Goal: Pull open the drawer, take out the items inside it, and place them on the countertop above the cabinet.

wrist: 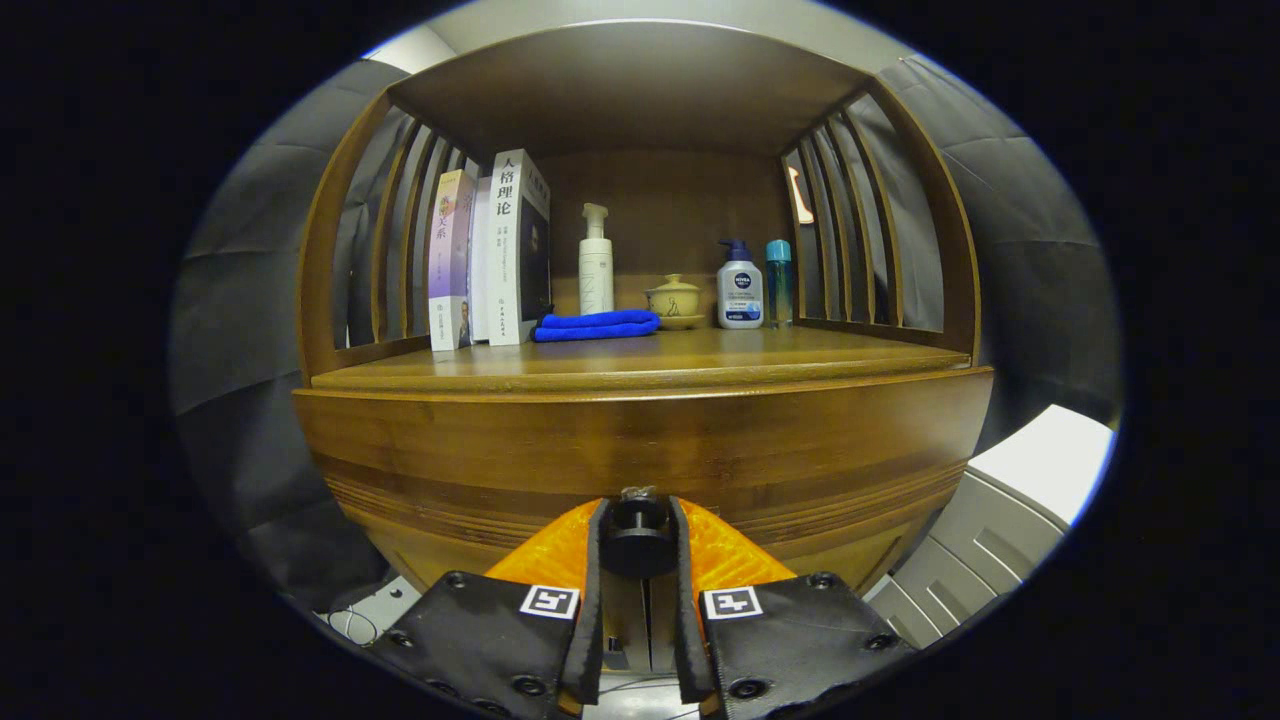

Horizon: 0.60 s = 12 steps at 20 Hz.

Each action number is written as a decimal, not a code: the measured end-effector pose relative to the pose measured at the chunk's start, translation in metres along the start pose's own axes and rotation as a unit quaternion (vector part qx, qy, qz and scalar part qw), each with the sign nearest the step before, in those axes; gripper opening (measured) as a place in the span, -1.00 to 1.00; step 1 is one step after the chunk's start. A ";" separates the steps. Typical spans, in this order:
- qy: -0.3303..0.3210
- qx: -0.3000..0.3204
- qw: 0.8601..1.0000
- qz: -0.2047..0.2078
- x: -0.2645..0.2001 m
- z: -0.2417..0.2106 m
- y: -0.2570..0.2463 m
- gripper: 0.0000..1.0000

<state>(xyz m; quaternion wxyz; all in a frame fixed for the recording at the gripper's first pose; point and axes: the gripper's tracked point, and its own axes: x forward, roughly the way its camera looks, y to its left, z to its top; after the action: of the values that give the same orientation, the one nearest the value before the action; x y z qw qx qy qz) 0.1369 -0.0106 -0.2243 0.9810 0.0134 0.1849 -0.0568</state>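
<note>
The hand-held gripper (640, 560) is closed on the drawer knob (638, 538), a dark round knob pinched between its two black fingers (592, 600), with the orange finger bases flaring out on either side. The knob sits on the drawer front (640, 450), a broad brown wooden panel with grooved lines along its lower part, directly ahead of the fingers; the drawer's inside is hidden. Above it lies the desk (640, 365), the cabinet's wooden top, enclosed by slatted sides and a roof. At its back, from the left, stand several upright books (490, 255), a folded blue cloth (597, 325) just beside them, a tall white pump bottle (596, 262) behind the cloth, a small lidded yellow bowl (676, 300), a white lotion pump bottle (740, 285) and a slim teal bottle (778, 280).
</note>
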 end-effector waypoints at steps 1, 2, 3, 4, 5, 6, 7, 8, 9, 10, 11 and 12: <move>-0.002 -0.001 1.000 0.000 -0.002 0.000 -0.001 -0.37; -0.004 0.001 1.000 -0.001 -0.006 -0.001 -0.001 -0.37; -0.006 0.003 1.000 -0.003 -0.012 -0.003 -0.001 -0.37; -0.008 0.004 1.000 -0.005 -0.018 -0.004 -0.001 -0.37; -0.008 0.004 1.000 -0.007 -0.024 -0.006 -0.001 -0.37; -0.009 0.002 1.000 -0.007 -0.029 -0.006 -0.001 -0.37; -0.010 0.001 1.000 -0.006 -0.034 -0.008 -0.001 -0.37; -0.012 0.001 1.000 -0.005 -0.039 -0.009 -0.001 -0.37; -0.012 0.002 1.000 -0.004 -0.045 -0.010 -0.001 -0.37; -0.013 0.003 1.000 -0.005 -0.049 -0.010 -0.002 -0.37; -0.012 0.005 1.000 -0.006 -0.054 -0.012 -0.002 -0.37; -0.011 0.005 1.000 -0.008 -0.058 -0.012 -0.003 -0.37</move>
<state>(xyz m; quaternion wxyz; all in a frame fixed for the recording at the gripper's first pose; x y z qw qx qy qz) 0.0787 -0.0064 -0.2148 0.9825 0.0162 0.1738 -0.0653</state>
